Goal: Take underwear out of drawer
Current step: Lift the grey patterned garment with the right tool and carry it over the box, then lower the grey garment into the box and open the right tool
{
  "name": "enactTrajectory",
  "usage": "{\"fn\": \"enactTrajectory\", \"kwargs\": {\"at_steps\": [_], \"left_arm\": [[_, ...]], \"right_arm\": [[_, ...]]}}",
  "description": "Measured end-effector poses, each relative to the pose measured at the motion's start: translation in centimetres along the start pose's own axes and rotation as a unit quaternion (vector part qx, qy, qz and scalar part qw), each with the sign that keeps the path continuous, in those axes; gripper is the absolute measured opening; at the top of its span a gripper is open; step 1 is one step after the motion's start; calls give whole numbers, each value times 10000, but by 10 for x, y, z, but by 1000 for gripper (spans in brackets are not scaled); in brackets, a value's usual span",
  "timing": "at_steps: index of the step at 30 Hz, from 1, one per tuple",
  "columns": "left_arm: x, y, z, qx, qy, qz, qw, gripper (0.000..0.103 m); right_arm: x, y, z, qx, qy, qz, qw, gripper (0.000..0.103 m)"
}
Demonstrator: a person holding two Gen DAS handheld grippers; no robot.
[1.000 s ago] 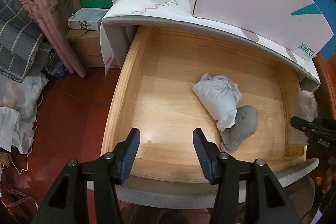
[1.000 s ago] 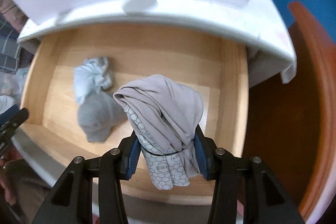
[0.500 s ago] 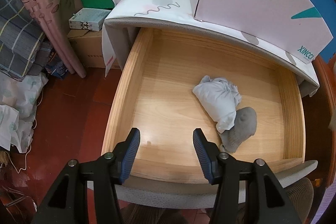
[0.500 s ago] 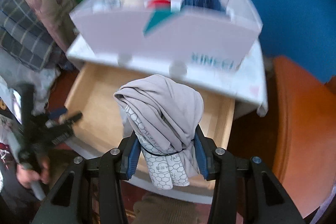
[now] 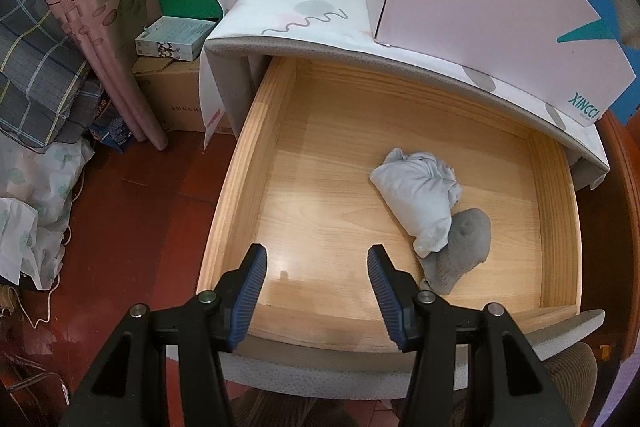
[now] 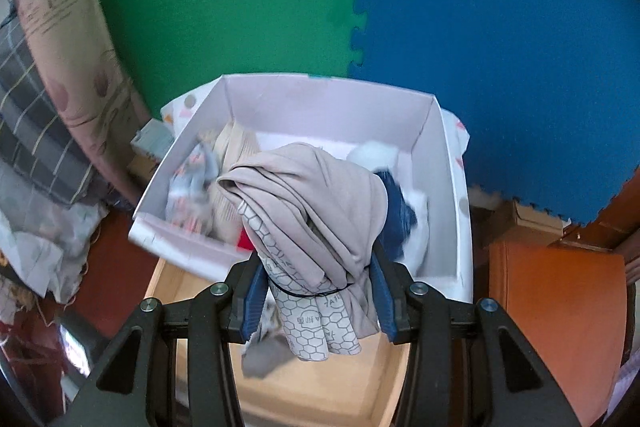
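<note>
Black angular plastic left tongs and matching right tongs are showing silver round screws and ribbed blue rubber pads lining each finger.

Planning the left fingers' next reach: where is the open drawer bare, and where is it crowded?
The wooden drawer is bare over its left half and along the back wall, from the left side to the pale blue-white bundle. It is crowded right of centre, where that bundle touches the grey bundle. A narrow bare strip runs along the right wall.
</note>
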State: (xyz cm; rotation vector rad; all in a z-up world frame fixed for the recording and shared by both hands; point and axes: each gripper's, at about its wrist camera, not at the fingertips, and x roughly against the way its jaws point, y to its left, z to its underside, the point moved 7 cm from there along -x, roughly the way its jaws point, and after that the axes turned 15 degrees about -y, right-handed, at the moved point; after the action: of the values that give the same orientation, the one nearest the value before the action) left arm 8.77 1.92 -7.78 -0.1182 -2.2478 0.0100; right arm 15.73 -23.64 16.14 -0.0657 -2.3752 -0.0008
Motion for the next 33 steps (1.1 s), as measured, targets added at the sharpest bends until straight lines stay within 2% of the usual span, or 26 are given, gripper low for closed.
{"fn": "enactTrajectory", "kwargs": {"at_steps": [8, 19, 23, 25, 29, 33], "left_arm": [[2, 0, -1, -33, -79, -46, 10000, 54], [2, 0, -2, -40, -59, -3, 10000, 54], [1, 0, -3, -43, -52, -4, 10000, 54], [0, -1, -2, -43, -19, 27, 10000, 54], [-1, -1, -3, -51, -19, 11, 10000, 54], [-2, -2, -2, -73, 19, -21, 10000, 54]], "right_arm": [[-51, 0, -17, -67, 211, 212, 9995, 42], [-91, 0, 0, -25, 514, 196, 9985, 46], [-90, 4, 4, 13, 552, 119, 9984, 54], [-85, 5, 4, 14, 522, 92, 9986, 62], [-66, 2, -3, 40, 325, 45, 9995, 62], [-35, -2, 1, -43, 219, -214, 9995, 64]]}}
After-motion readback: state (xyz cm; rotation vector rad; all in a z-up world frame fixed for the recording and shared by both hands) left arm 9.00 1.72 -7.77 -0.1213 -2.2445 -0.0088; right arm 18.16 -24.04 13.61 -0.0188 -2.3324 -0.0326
